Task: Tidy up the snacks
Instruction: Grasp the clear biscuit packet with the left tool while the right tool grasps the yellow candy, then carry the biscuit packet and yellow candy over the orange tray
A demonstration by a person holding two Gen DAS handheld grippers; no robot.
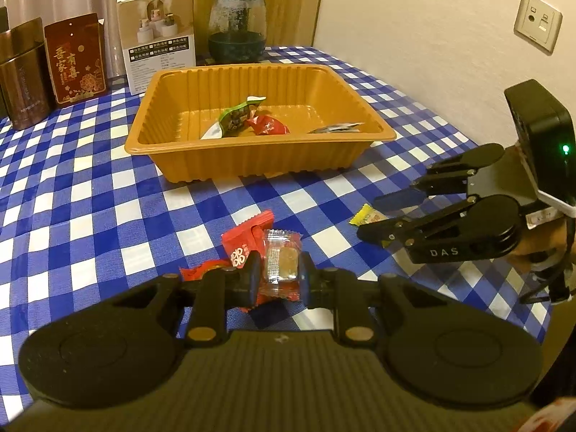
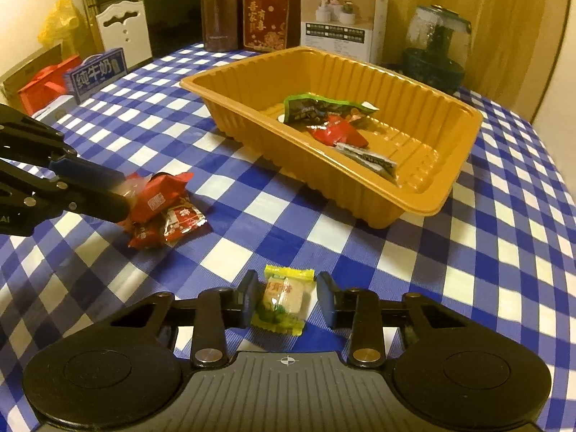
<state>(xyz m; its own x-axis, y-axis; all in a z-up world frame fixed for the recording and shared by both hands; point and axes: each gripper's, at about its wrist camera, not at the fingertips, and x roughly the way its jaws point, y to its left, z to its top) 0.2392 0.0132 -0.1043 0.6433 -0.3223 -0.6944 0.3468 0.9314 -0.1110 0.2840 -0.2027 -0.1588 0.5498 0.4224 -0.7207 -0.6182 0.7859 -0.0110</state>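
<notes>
An orange plastic tray stands on the blue checked tablecloth and holds a green packet, a red packet and a dark packet. My left gripper is shut on a clear-wrapped candy, above red snack packets on the cloth. My right gripper is open around a yellow-green candy lying on the cloth; its left finger is close to the wrapper, its right finger apart. The right gripper also shows in the left wrist view, over the yellow candy.
Behind the tray stand a brown tin, a red box, a white box and a glass jar. A milk carton and bags sit at the table's far left. A wall with sockets is to the right.
</notes>
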